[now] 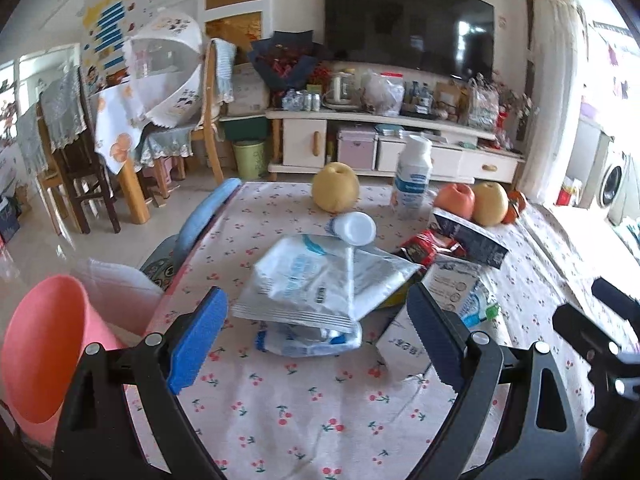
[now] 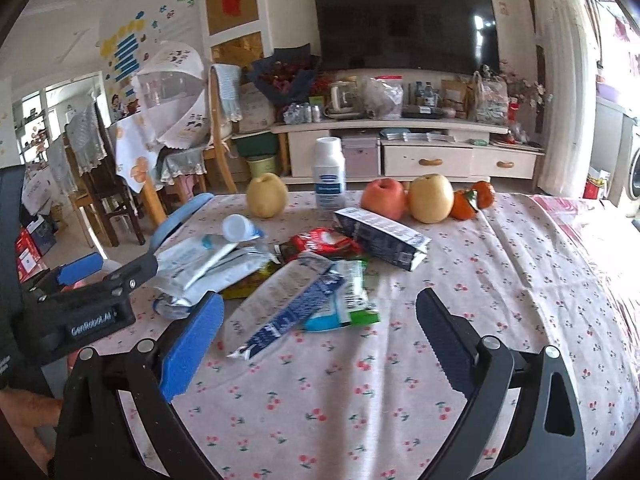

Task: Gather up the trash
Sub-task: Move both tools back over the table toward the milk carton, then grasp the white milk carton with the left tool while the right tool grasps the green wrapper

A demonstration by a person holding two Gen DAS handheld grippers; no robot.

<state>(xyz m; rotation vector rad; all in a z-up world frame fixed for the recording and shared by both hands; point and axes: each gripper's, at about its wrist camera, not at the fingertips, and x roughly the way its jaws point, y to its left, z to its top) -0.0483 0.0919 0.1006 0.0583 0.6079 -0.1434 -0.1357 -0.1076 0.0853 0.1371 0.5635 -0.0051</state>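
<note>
Left gripper [image 1: 316,328]: jaws spread wide, nothing between the pads, held low and level, pointing forward.
Left fingers [image 1: 198,340]: blue pad on one side; the other finger shows dark.
Right gripper [image 2: 320,340]: jaws also wide apart, gripping nothing, aimed forward at the same height.
Right fingers [image 2: 192,346]: blue pad on one, dark serrated edge on the other.
Spacing: both grippers side by side, close, not touching.
Hand: bare skin at the lower left edge of the right wrist view.
</note>
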